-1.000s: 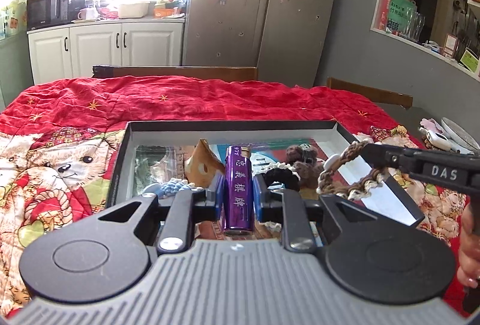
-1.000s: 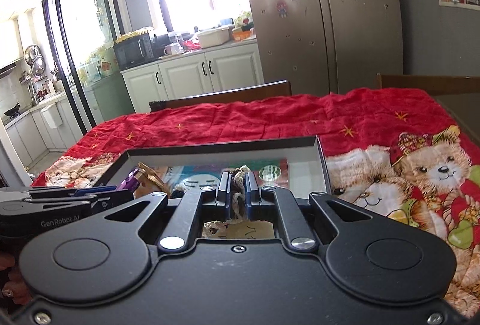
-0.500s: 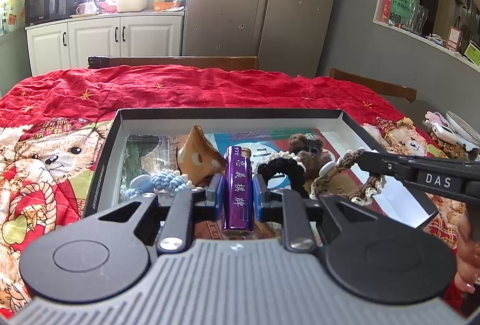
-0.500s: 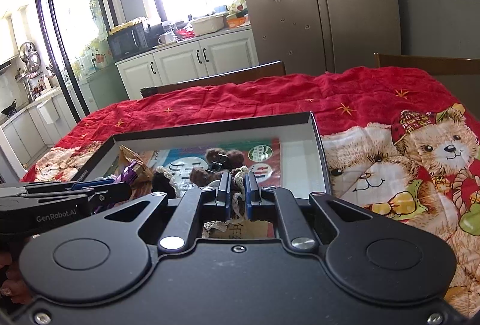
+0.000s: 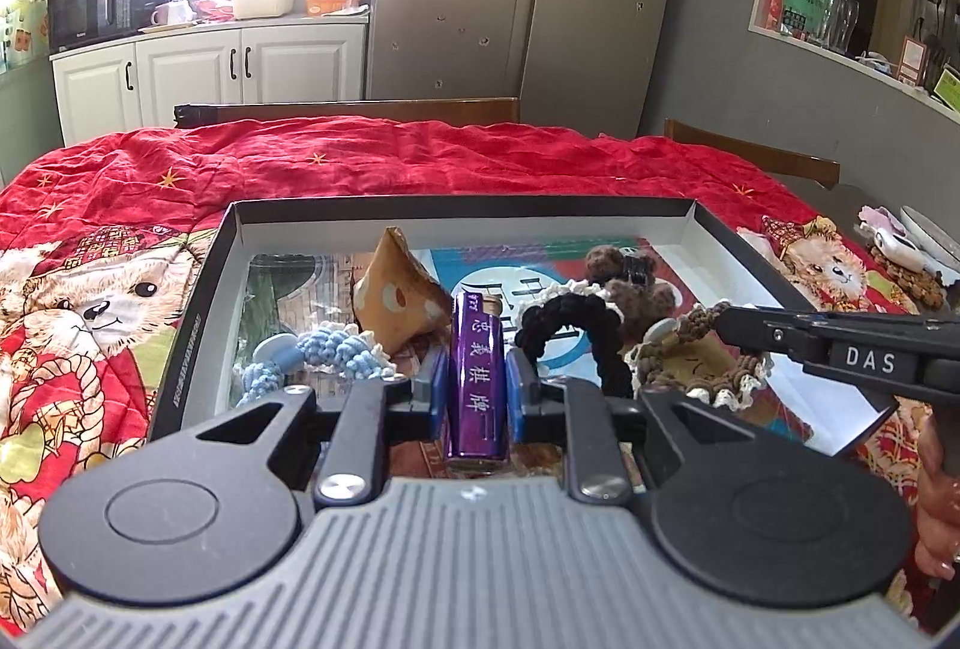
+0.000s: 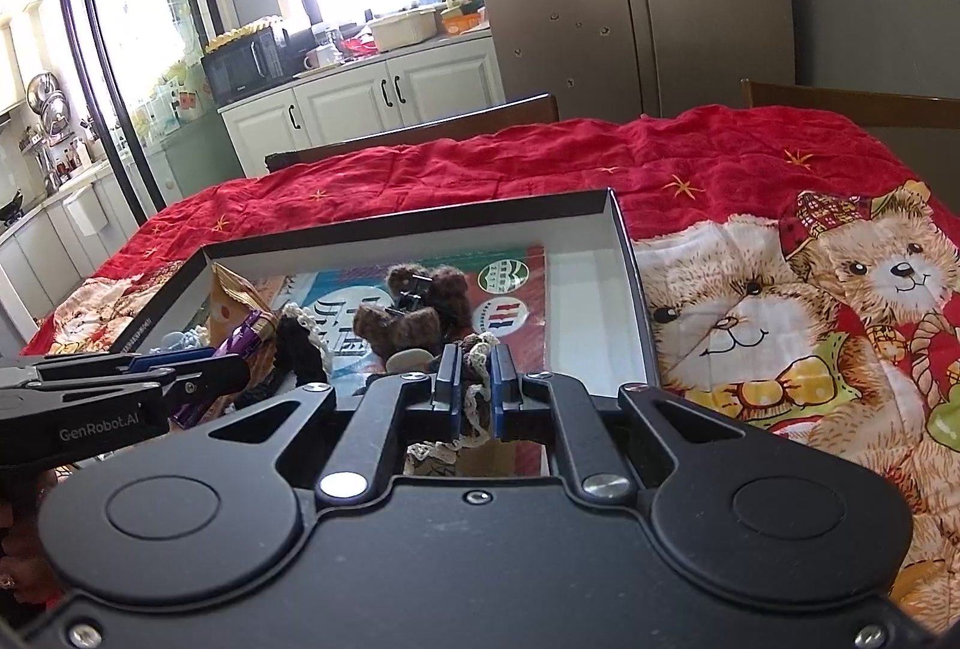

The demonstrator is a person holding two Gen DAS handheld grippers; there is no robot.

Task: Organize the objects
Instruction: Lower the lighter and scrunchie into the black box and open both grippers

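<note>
A shallow black box with white inside walls lies on the red bear quilt. My left gripper is shut on a purple box with white characters and holds it over the box's near edge. My right gripper is shut on a brown crocheted hair tie with cream lace above the box's right half; it also shows in the left wrist view. Inside the box lie a blue crocheted tie, an orange pouch, a black scrunchie and a brown fuzzy clip.
The quilt covers the table. Wooden chair backs stand at the far side. A white item and a plate lie at the right edge. Printed sheets line the box floor.
Both grippers have moved down and closer over the box with their loads still held. The box looks larger and sits lower in both views.
</note>
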